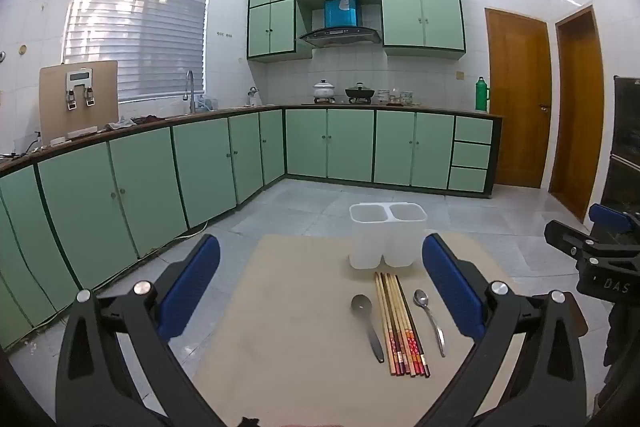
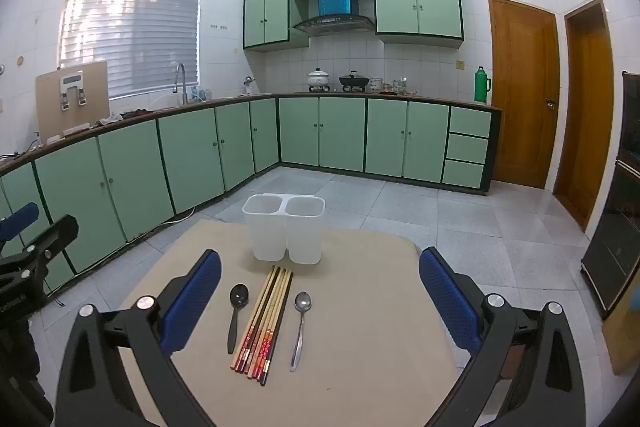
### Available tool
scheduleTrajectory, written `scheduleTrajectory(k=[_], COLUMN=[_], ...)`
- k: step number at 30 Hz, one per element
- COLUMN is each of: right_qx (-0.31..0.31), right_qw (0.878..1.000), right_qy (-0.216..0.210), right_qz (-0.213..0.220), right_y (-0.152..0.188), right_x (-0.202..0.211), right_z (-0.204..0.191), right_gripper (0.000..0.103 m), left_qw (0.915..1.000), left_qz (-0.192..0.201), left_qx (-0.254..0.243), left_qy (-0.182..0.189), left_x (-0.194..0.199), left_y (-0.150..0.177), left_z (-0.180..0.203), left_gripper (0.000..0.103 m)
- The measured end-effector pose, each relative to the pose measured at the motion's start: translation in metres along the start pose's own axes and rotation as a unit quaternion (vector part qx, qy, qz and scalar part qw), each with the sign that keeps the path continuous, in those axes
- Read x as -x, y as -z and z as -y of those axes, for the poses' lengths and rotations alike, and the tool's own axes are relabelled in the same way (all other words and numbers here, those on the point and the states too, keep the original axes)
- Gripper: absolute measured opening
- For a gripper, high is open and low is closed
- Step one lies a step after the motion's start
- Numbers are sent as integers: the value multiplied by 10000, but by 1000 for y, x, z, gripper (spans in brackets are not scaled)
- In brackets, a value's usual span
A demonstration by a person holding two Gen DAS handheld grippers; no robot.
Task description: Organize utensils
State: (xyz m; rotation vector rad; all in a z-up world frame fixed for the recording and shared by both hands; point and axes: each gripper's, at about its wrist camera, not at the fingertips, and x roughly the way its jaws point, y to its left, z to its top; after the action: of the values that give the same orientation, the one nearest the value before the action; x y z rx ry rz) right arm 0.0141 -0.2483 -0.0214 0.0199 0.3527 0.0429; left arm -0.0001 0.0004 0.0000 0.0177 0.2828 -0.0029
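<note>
A white two-compartment utensil holder (image 1: 387,235) (image 2: 284,227) stands upright and empty at the far side of a beige table (image 1: 288,327) (image 2: 360,307). In front of it lie a dark spoon (image 1: 365,319) (image 2: 236,311), a bundle of several chopsticks (image 1: 400,327) (image 2: 264,323) and a silver spoon (image 1: 430,319) (image 2: 300,327), side by side. My left gripper (image 1: 320,259) is open and empty, above the table's near left. My right gripper (image 2: 320,271) is open and empty, above the near side; it also shows in the left wrist view (image 1: 592,251).
The table stands on a grey tiled floor (image 2: 460,219). Green cabinets (image 1: 160,179) run along the left and back walls. Two wooden doors (image 2: 524,91) are at the right. A dark cabinet (image 2: 624,207) stands at the far right.
</note>
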Motion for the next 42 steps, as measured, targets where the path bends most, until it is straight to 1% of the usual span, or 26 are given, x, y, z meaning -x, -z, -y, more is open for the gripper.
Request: scheduleTrajectory(k=[5, 7, 13, 42], right_qx=[8, -9, -19, 3], right_qw=[10000, 10000, 10000, 10000], right_qy=[13, 12, 36, 13], right_qz=[18, -8, 5, 67], right_y=[0, 0, 0, 1], right_x=[2, 0, 0, 2], right_z=[0, 1, 3, 1], right_gripper=[97, 97, 97, 97], left_qw=[10000, 10000, 9999, 9999], left_qz=[7, -1, 11, 53], left_qx=[-21, -31, -46, -67], left_qy=[-54, -69, -90, -117], left_x=[0, -3, -3, -1], left_y=[0, 6, 3, 1], left_z=[-1, 5, 12, 11], left_gripper=[98, 98, 98, 98])
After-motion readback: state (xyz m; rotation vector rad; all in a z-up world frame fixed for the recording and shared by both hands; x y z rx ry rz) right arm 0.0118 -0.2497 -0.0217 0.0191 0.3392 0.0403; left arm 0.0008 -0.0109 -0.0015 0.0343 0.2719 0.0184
